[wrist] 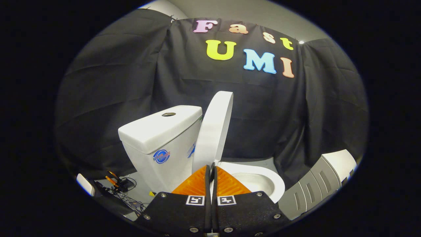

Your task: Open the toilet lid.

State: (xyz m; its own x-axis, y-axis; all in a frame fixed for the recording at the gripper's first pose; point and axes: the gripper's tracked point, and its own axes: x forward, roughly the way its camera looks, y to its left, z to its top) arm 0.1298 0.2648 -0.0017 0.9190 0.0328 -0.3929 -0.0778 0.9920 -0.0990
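Gripper view: the black cloth wall [115, 92] hangs in folds behind everything, with a strip of pale wall above it. Against it stands the white toilet, whose cistern [158, 138] sits left of the tongs and carries a round metal flush button [168, 114] on its flat top and a blue round sticker [161, 156] on its front face. The toilet lid [213, 131] is raised, standing nearly upright with its long axis running up and down and leaning slightly back toward the cistern; its upper end points to the top of the cloth, its lower end meets the bowl just beyond the fingertips. The open bowl [263, 182] lies to the right of the tongs, its white rim curving forward over a pale grey floor [253, 161]. Further right, a grey-and-white ribbed appliance [319, 184] leans in low. Left of the cistern's foot, on the floor, lies a tangle of dark cables with small orange pieces [118, 186] and a white block [85, 184] beside it. The tongs [211, 169] are pressed together, the two orange fingers [194, 182] meeting along a thin black seam with nothing between them, their tips just short of the lid's lower edge.
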